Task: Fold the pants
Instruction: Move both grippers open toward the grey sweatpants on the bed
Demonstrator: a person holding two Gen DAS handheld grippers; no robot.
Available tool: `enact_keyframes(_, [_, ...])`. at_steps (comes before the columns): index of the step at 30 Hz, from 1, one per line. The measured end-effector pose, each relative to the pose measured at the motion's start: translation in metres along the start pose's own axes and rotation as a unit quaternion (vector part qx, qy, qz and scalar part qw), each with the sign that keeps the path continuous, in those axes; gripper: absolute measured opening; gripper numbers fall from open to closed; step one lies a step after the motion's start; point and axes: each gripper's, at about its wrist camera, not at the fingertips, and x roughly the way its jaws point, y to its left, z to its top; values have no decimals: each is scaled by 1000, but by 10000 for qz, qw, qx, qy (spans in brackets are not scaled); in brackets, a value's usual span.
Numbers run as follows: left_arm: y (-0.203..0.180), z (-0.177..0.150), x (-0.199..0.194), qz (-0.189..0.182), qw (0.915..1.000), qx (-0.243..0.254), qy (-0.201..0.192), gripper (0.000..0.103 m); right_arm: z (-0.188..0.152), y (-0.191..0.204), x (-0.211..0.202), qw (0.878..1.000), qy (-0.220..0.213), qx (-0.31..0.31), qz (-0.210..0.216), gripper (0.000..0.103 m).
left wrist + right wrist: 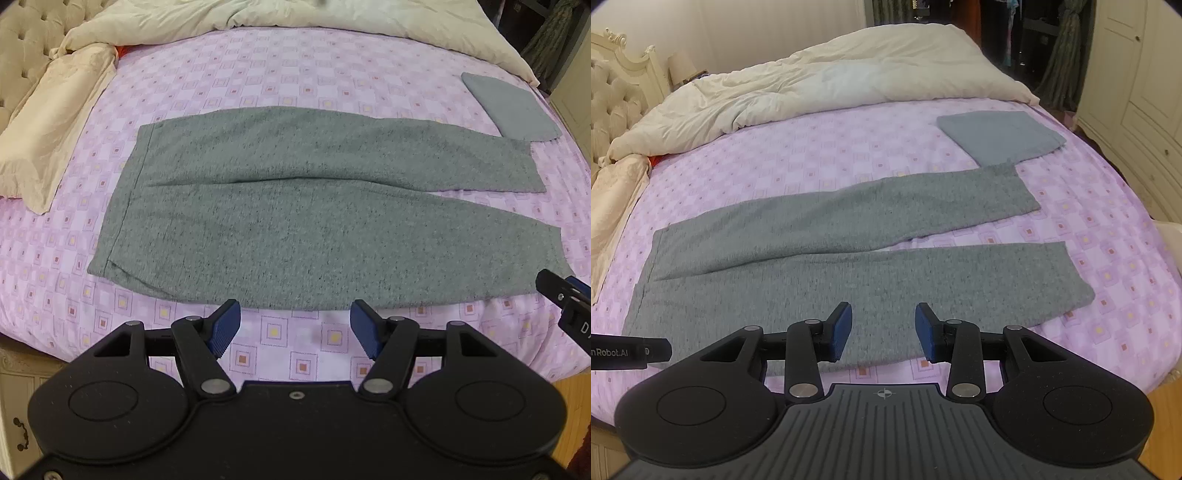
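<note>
Pants (295, 206) flat on bed (258, 74), mid-frame, unfolded. Left gripper (295, 328) and right gripper (883, 330) open, empty. Best: pinch near edge at waistband and cuff together, lift evenly.

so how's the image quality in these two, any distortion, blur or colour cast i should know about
Left wrist view: strong fisheye bend, the bed sheet bulges, the corners go dark, and the pants are sharp enough to show their fleck. Right wrist view: same barrel bend with a cooler tint, the quilt looks bluish in the middle, the wardrobe curves at the edge, and there is no harsh glare.
</note>
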Motion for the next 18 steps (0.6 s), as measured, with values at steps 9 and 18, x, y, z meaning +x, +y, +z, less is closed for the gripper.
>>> enact_keyframes(9, [2,13,-10,-45,9997,146,-211,67,9,2,-4,9996,-192,195,-53,37])
enact_keyframes(18, [21,27,-5,-205,9984,492,-166,67,15,29,-1,9994,-247,193,-144,37])
